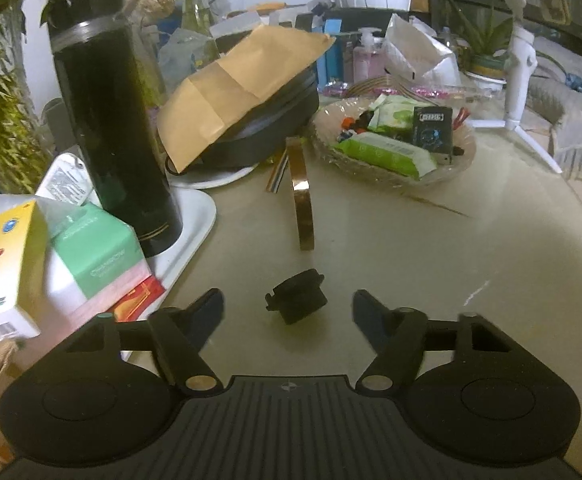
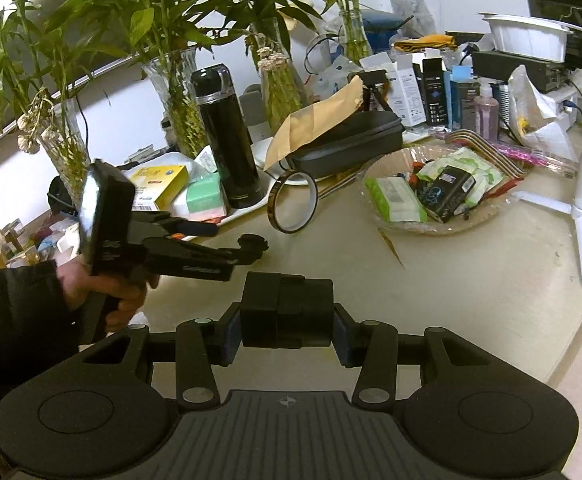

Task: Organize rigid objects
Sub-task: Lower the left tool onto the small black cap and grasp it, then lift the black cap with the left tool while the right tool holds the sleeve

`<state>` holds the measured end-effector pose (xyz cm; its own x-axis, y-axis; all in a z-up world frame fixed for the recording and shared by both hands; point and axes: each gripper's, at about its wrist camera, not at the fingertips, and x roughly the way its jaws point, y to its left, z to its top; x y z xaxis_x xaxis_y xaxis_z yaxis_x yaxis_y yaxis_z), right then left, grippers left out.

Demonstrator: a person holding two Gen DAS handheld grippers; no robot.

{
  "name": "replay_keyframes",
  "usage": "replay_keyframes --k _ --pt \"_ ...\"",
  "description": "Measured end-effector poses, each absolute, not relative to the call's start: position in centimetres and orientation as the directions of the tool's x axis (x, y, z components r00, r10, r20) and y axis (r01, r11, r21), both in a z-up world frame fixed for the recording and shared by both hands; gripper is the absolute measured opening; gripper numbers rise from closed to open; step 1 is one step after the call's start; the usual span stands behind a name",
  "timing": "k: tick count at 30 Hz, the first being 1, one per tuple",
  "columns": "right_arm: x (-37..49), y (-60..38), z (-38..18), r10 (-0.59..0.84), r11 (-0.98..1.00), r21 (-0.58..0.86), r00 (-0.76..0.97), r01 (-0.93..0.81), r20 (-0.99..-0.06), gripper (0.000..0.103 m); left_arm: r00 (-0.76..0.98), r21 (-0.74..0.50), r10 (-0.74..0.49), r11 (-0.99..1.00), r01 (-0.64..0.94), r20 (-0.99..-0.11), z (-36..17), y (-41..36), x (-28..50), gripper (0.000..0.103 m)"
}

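1. The right gripper (image 2: 287, 336) is clamped on a black box-shaped block (image 2: 287, 310), its pads pressing both sides, held above the beige table (image 2: 471, 300).
2. The left gripper (image 1: 287, 312) stands with jaws apart; a small black round part (image 1: 295, 298) lies on the table between its fingertips, untouched by either pad.
3. A hand (image 2: 103, 292) grips the left gripper's handle.
4. Just beyond, an amber tape roll (image 1: 302, 196) stands on edge.
5. Farther back sit a black flask (image 1: 111, 120) on a white tray (image 1: 193, 216) and a glass bowl (image 1: 391, 176) of packets.
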<state>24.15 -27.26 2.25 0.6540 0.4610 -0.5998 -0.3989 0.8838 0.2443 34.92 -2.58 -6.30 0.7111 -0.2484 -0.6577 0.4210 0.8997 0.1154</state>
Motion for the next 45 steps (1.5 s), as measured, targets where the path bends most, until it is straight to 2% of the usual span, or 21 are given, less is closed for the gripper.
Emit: replay_keyframes --k 9,11,18,45 --pt "24.2 -27.0 2.3 0.476 0.874 0.244 0.647 -0.419 -0.596 0.048 0.702 0.132 -0.265 0.88 0.456 -0.661 -7.8 -3.0 36.3 0.047" --pt "24.2 -27.0 2.3 0.476 0.874 0.243 0.646 -0.42 -0.596 0.048 0.699 0.135 -0.265 0.877 0.461 -0.664 -8.1 -3.1 36.5 0.038" --pt "24.1 -27.3 2.4 0.474 0.876 0.243 0.652 -0.416 -0.592 0.048 0.705 0.173 -0.26 0.861 0.479 -0.66 -7.7 -3.7 35.8 0.038" --pt "24.2 -26.1 1.5 0.415 0.904 0.203 0.654 -0.377 -0.633 0.048 0.729 0.086 -0.232 0.925 0.37 -0.644 -0.6 -0.5 29.0 0.038"
